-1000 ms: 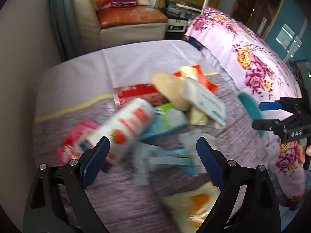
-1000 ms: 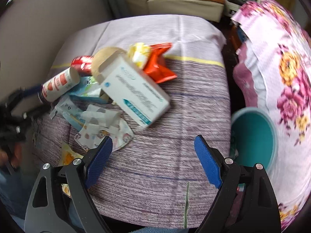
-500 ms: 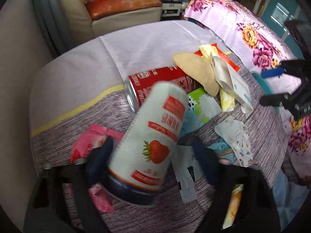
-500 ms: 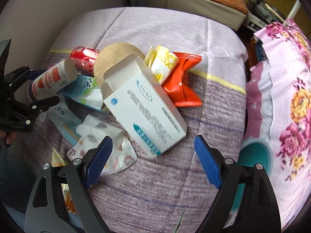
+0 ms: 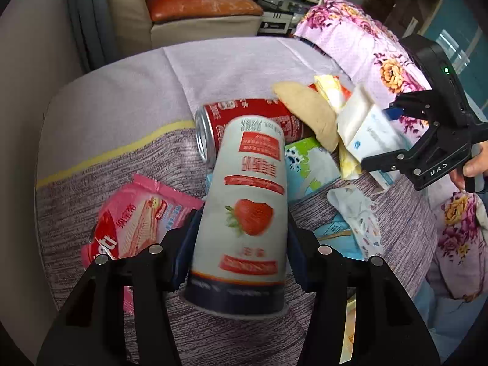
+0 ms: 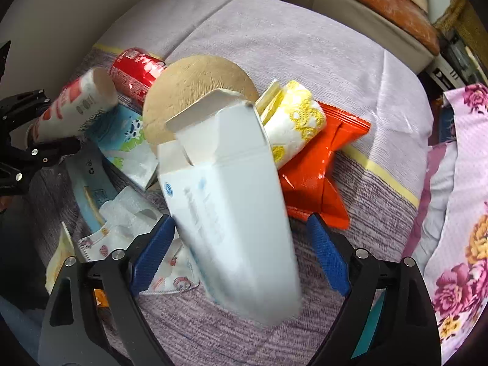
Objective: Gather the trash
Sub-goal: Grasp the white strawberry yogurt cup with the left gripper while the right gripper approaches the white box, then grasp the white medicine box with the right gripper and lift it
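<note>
Trash lies in a heap on a cloth-covered table (image 5: 128,97). My left gripper (image 5: 241,235) is shut on a white strawberry drink bottle (image 5: 248,210), both blue pads against its sides; the bottle also shows in the right wrist view (image 6: 73,106). My right gripper (image 6: 241,247) is open with a white carton box (image 6: 231,201) between its blue pads, which stand apart from the box. The box also shows in the left wrist view (image 5: 370,134).
A red can (image 5: 244,122), a tan paper disc (image 6: 195,85), a yellow-patterned tissue pack (image 6: 292,122), a red wrapper (image 6: 317,170), a pink wafer wrapper (image 5: 134,219), a blue-green carton (image 5: 308,167) and a face mask (image 6: 170,262) lie around. A floral bed (image 5: 381,61) is right.
My left gripper moved in around the strawberry bottle and shut on it. My right gripper moved forward until the white box lies between its open fingers.
</note>
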`<state>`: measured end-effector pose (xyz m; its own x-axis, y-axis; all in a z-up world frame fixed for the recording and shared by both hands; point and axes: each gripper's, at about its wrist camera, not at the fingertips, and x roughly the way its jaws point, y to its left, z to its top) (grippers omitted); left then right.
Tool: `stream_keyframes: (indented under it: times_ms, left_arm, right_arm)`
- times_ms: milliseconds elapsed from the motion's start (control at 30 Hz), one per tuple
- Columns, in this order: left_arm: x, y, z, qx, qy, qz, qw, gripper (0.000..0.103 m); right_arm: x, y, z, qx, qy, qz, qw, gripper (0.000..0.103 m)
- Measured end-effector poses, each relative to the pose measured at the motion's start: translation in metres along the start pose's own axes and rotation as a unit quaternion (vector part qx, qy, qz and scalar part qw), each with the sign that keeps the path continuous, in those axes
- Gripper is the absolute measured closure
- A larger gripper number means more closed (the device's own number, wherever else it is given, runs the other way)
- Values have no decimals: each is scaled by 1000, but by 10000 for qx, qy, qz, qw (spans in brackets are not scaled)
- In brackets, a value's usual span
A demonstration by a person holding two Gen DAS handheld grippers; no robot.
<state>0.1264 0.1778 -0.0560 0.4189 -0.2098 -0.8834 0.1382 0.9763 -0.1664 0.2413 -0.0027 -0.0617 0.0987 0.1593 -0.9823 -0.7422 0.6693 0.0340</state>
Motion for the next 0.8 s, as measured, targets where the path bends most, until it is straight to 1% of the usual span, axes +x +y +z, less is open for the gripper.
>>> stream_keyframes:
  times_ms: [133,267,367,400,433,467,533,600,633,733,800]
  left_arm:
    - [11,1,-1,-107,163,113,9997,49]
    - [17,10,-2,-358,234,158,9990,49]
    - [16,11,-3,-473,137,272,9984,50]
    - [13,9,-4,-495,70,287,9983,50]
    - [10,9,-5,-518,25,304,9982,51]
    - [5,8,-5,-558,-49,345,9978,51]
    - [-5,7,-5,-628,-167,359,9972,51]
    - [-16,7,-6,-674,-269,347,9968,51]
    - [-19,6,-6,-678,-298,347,9966,51]
    - [-32,0,-8,-734,-416,359,9958,51]
    - [-37,-2,-9,-773,-468,327,9954,51]
  right_arm:
    - [7,-1,-3,160,28,20,9999,19]
    - [2,1,-15,297,99,45,9995,19]
    - [-4,0,-29,464,-72,220,9987,20]
    - [-7,0,-32,509,-197,230,9982,37]
    - [-9,-2,-34,624,-265,335,9971,41]
    - [-10,-3,-36,696,-309,380,9964,50]
    - [-19,-6,-39,867,-441,513,9939,62]
    - [-30,-11,-44,1067,-525,683,9905,69]
    - [-32,-10,-45,1098,-547,702,9900,71]
    - [-42,0,-56,1119,-650,783,9885,75]
    - [-47,7,-62,1119,-694,890,9873,75]
